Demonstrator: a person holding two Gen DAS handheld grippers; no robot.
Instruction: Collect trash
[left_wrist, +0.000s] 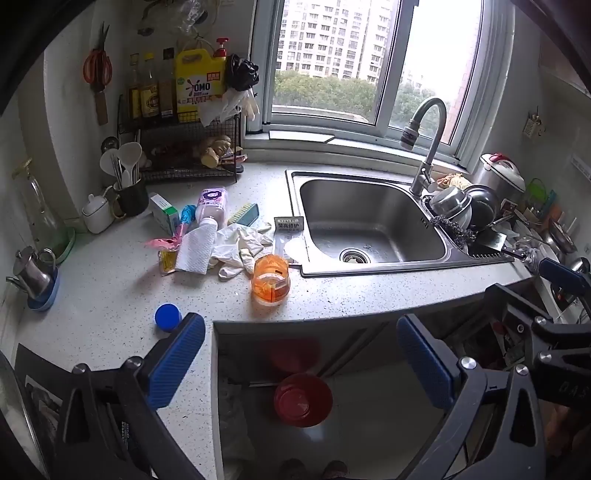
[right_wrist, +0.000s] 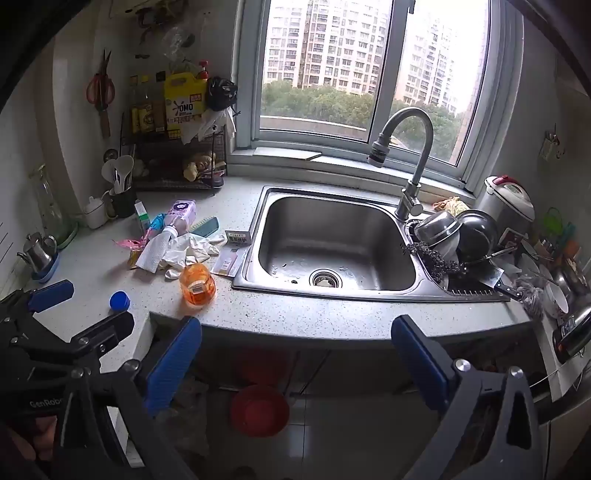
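Trash lies on the speckled counter (left_wrist: 110, 288) left of the sink: an orange plastic jar (left_wrist: 270, 279) (right_wrist: 197, 283) on its side, a blue cap (left_wrist: 168, 316) (right_wrist: 119, 300), a white paper towel (left_wrist: 195, 246) (right_wrist: 152, 251), crumpled white gloves (left_wrist: 240, 245) (right_wrist: 188, 249), a pink wrapper (left_wrist: 162, 243), a purple-white bottle (left_wrist: 211, 206) (right_wrist: 180, 214) and a flat packet (left_wrist: 290, 236) (right_wrist: 231, 260). My left gripper (left_wrist: 301, 363) is open and empty, held in front of the counter edge. My right gripper (right_wrist: 295, 363) is open and empty, further right, below the sink front. A red bin (left_wrist: 303, 398) (right_wrist: 259, 410) stands on the floor.
A steel sink (left_wrist: 369, 221) with a tall faucet (left_wrist: 424, 147) is at centre. Piled dishes and a knife (left_wrist: 476, 221) lie to its right, with a rice cooker (left_wrist: 502, 175). A wire rack of bottles (left_wrist: 177, 110), a utensil cup (left_wrist: 127, 192) and a small metal jug (left_wrist: 33, 273) line the left.
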